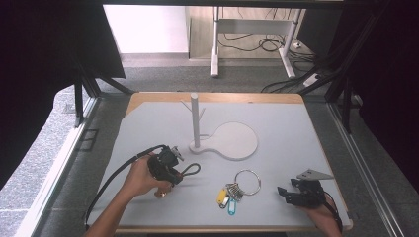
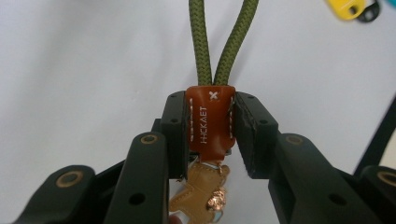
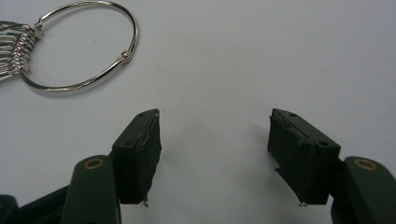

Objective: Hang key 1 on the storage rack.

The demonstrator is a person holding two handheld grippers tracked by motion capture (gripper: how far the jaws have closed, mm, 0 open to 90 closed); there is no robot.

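While its jaws press from both sides on the brown leather tab (image 2: pixel 210 119) of a keychain, the left gripper (image 1: pixel 168 165) sits at the near left of the grey table (image 1: pixel 296 128), held in the person's left hand (image 1: pixel 141 180). Seen along the left gripper view, the tab's olive-green cord loop (image 2: pixel 219 42) runs straight out beyond the jaw tips, and a tan leather charm (image 2: pixel 201 191) with a copper-coloured fitting hangs below the tab. From the high view the cord loop lies just right of that gripper, over the table. Toward the near right corner, the right gripper (image 1: pixel 294 190) rests with its jaws spread wide and nothing between them. Between the two grippers lies a large metal ring (image 3: pixel 79 46) carrying a bunch of keys (image 1: pixel 233 191) with yellow and blue tags. Farther back stands a white peg stand (image 1: pixel 194 118) on its rounded base.
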